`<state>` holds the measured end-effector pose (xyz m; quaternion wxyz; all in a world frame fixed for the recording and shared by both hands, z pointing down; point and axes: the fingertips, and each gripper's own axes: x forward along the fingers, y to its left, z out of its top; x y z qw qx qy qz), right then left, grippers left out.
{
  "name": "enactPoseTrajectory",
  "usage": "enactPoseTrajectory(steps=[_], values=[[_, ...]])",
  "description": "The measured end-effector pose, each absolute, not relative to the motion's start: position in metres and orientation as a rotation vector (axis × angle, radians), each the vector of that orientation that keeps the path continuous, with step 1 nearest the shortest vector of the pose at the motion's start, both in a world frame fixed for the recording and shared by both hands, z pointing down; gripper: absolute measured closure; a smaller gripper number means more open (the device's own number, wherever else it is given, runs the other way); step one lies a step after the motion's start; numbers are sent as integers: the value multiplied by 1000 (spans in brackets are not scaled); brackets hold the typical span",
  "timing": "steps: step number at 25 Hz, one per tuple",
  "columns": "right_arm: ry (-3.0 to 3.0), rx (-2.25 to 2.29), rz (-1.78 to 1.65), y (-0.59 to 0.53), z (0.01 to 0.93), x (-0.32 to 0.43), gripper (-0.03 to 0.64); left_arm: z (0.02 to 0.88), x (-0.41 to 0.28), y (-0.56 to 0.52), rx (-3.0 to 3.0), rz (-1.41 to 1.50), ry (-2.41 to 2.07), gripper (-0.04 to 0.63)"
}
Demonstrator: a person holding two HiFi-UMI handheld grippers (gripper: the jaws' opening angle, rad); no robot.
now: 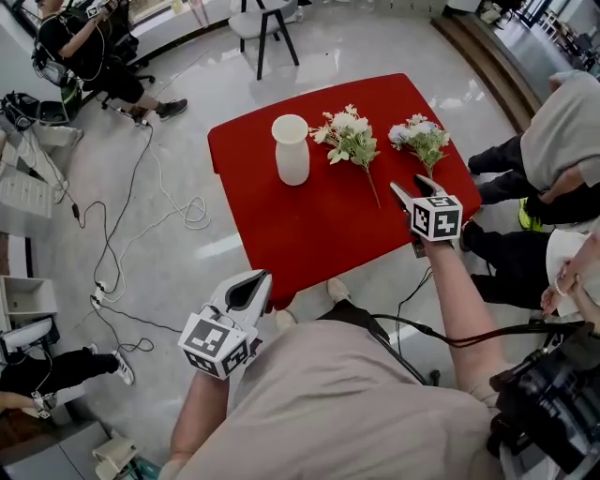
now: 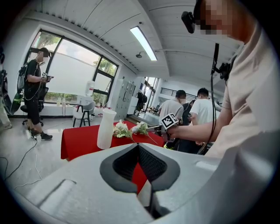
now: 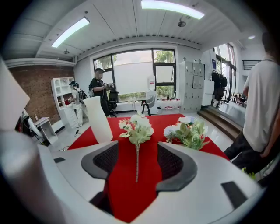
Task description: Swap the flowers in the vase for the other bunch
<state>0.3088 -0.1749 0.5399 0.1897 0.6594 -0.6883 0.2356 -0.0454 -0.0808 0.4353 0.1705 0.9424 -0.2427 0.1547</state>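
Observation:
An empty white vase stands upright on the red table. Two bunches lie flat to its right: a white-and-green one with a long stem, and a bunch with bluish blooms farther right. My right gripper hovers open over the table's right front, just short of the long stem's end. In the right gripper view the white bunch lies ahead between the spread jaws, untouched, with the vase to the left and the other bunch to the right. My left gripper is shut and empty, off the table's front edge.
A person stands close to the table's right edge. Another sits at the far left. Cables trail over the floor left of the table. A chair stands behind it. A camera rig is at the lower right.

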Motion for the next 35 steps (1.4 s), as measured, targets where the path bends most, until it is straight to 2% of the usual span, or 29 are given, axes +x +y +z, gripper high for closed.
enactPoseTrajectory(steps=[19, 35], values=[[-2179, 1651, 587, -111, 491, 126, 387, 446, -112, -52, 2703, 422, -620, 588], [-2159, 1653, 618, -84, 501, 103, 393, 455, -115, -33, 2734, 414, -482, 588]])
